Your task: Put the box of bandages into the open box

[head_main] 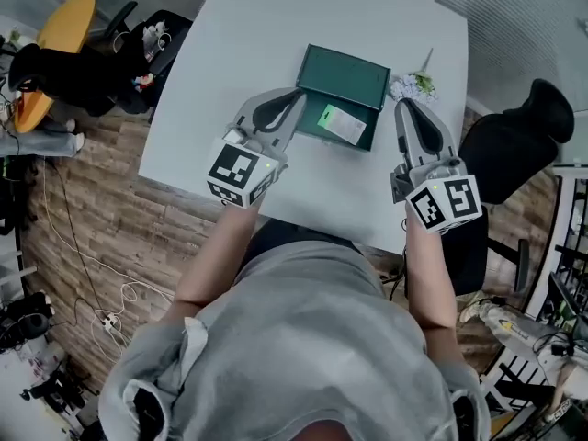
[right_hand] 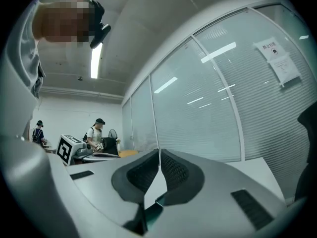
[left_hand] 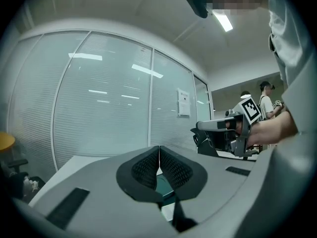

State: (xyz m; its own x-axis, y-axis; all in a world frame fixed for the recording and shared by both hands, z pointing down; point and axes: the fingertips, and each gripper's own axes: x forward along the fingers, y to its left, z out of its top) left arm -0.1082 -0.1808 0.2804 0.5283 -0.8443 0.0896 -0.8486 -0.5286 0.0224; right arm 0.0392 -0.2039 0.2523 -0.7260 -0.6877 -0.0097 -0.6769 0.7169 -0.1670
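So from where we're looking, the placing step looks basically done. The box of bandages (head_main: 343,124), white with a green patch, is lying inside the open box (head_main: 344,73). That's the dark green one sitting roughly mid-desk, a bit toward the right edge, with its lid open on the far side. We can't see anything else in there with it, though the head view is small, so we wouldn't swear to it.

The left gripper (head_main: 296,96) hovers over the near left corner of the green box. Its jaws are pressed together with nothing between them, and the left gripper view (left_hand: 159,157) shows the pads meeting tip to tip. It's the same story for the right gripper (head_main: 404,107), which hangs just off the box's right side with its jaws closed and empty (right_hand: 159,155). Both point level out across the desk (head_main: 276,26), not down at it.

Our guess is there's nothing left to pick up. If anything, the next move is just keeping clear of the box, or checking the bandages sit flat inside.

There's also a little bunch of flowers (head_main: 411,84) just beside the box's far right corner, which is worth not bumping.
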